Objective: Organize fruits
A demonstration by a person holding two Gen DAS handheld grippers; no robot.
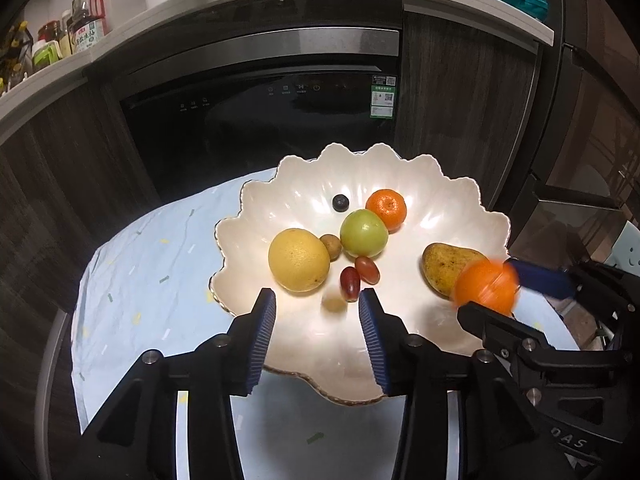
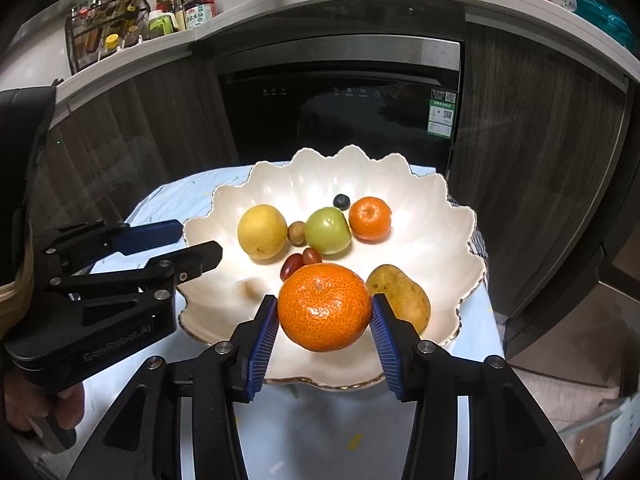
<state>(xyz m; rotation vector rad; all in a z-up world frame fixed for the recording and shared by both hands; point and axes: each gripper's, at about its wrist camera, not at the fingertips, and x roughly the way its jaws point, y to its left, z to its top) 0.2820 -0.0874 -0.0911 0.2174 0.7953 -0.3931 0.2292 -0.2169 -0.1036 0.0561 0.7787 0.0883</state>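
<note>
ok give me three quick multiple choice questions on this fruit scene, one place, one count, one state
1. The blueberry lies: A on the cloth; B in the white bowl; C on the counter.
2. Mandarins in view: A one; B two; C four.
3. The left hand-held gripper is: A shut on the yellow fruit; B shut on the blueberry; C open, gripping nothing.
B, it sits inside, behind the green fruit; B, far mandarin in the bowl, near mandarin between the right hand-held gripper's fingers; C, its pads stand apart.
</note>
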